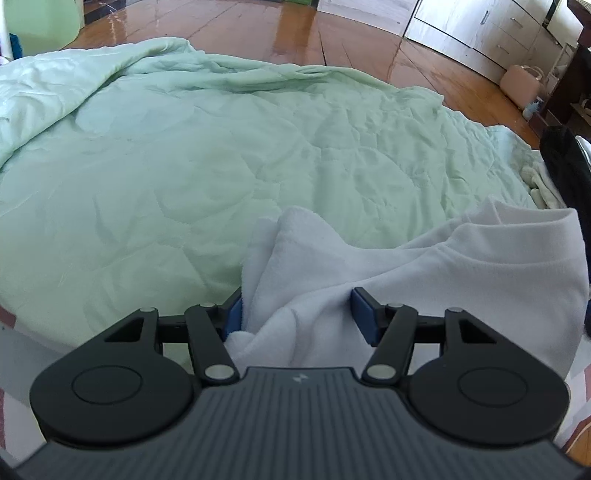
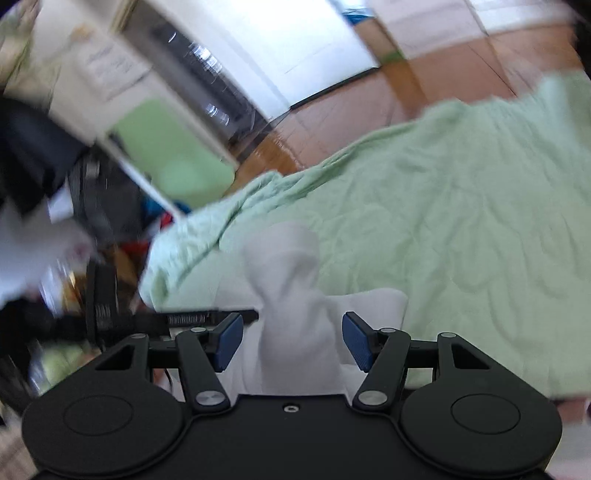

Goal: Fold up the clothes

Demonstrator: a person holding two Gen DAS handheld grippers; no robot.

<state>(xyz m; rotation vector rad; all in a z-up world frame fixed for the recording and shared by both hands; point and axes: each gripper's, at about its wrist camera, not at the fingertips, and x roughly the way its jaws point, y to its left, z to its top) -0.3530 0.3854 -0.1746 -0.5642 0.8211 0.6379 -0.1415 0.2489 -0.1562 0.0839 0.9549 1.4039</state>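
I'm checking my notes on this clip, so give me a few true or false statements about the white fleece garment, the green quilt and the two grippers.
1. The white fleece garment lies between the left gripper blue pads. True.
2. The pale green quilted bedspread is folded into a neat square. False: it lies spread out and wrinkled.
3. The right gripper is fully shut on the garment. False: its pads stand apart, with white cloth between them.
4. The floor beyond the bedspread is brown wood. True.

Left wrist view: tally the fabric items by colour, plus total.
Green: 1, the quilt
White: 1, the fleece garment
Cream: 1, a bunched cloth at the right edge
Black: 1, a dark item, kind unclear
Total: 4
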